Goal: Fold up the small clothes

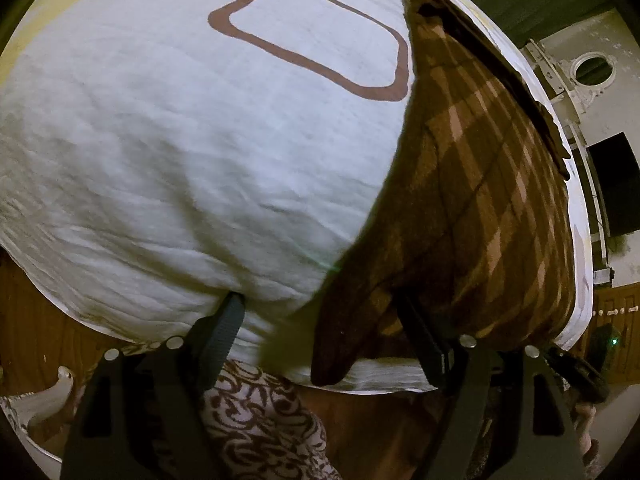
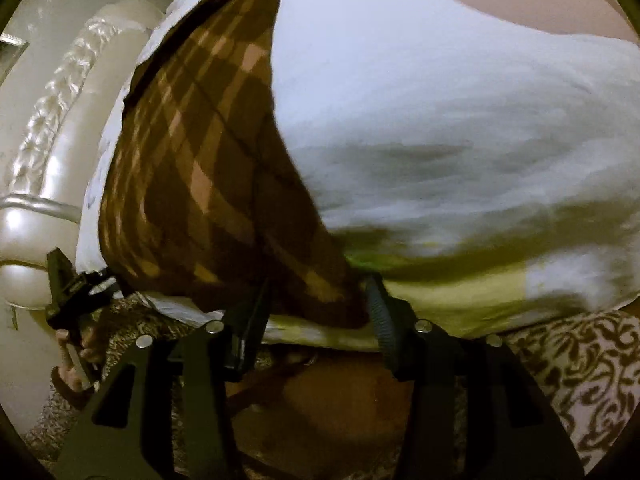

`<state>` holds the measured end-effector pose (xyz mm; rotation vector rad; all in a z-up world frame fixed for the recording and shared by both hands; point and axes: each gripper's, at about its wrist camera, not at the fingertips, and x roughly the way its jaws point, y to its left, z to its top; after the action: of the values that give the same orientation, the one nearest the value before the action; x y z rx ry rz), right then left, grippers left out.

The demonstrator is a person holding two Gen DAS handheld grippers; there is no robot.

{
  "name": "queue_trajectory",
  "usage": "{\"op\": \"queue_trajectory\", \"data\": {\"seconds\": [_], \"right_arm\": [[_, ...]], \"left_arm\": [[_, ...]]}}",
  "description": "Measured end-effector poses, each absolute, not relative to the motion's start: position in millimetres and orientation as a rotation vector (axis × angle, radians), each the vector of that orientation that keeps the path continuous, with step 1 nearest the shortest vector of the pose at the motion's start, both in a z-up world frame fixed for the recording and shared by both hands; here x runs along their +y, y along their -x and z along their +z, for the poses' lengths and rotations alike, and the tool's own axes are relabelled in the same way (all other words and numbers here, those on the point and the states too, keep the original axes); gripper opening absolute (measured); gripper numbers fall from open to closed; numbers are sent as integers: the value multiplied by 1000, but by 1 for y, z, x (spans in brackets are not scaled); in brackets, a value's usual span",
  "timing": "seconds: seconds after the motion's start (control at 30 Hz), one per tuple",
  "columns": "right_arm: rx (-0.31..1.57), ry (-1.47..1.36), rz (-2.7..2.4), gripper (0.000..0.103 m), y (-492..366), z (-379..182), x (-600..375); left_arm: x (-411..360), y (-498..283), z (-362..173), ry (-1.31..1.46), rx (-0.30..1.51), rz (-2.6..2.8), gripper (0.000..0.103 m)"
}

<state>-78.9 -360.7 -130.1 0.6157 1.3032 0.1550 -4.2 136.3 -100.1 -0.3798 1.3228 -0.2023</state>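
A brown plaid garment (image 1: 480, 200) lies stretched along the white bed sheet (image 1: 180, 140); it also shows in the right wrist view (image 2: 192, 184). My left gripper (image 1: 320, 312) is open at the bed's near edge, with the garment's near left corner hanging between its fingers (image 1: 230, 320). My right gripper (image 2: 316, 296) is open too, its fingers (image 2: 378, 308) straddling the garment's near right corner. Neither pair of jaws has closed on the cloth. The fingertips are partly hidden under fabric.
The sheet carries a brown rounded-rectangle print (image 1: 320, 40). A patterned brown-and-white cloth (image 1: 256, 420) hangs below the bed edge, also in the right wrist view (image 2: 580, 380). A padded white headboard (image 2: 60, 140) stands to the left. A wooden floor (image 1: 36, 320) lies below.
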Motion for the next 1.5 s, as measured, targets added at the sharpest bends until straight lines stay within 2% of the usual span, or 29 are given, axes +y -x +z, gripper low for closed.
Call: {"op": "queue_trajectory", "data": {"seconds": [0.03,0.07,0.17,0.23,0.47,0.7,0.87,1.0,1.27,1.5], "right_arm": [[1327,-597,155,8,78,-133,-357],[1343,-596,172,4,78,-134,-354],[1330,-581,223,4,81,-127,-348],[1315,-613,263,4,86,-120,-346],[1262,-743,320,4,97,-104,-354],[1195,-824,355,4,97,-84,-364],[1093,-940,421,4,87,-56,-373],[967,-1029,482,4,61,-23,-385],[753,-1095,515,4,-37,22,-422],[660,-1146,444,4,-149,13,-460]], "left_arm": [[138,5,-100,383,1323,-205,72],[139,6,-99,386,1322,-207,69],[149,10,-95,420,1319,-205,45],[152,15,-91,433,1318,-226,3],[155,18,-86,434,1311,-270,3],[135,23,-51,419,1258,-437,3],[130,10,-19,556,1187,-528,3],[134,-26,10,735,1091,-558,3],[131,-131,56,758,945,-508,3],[109,-249,55,716,907,-436,3]]}}
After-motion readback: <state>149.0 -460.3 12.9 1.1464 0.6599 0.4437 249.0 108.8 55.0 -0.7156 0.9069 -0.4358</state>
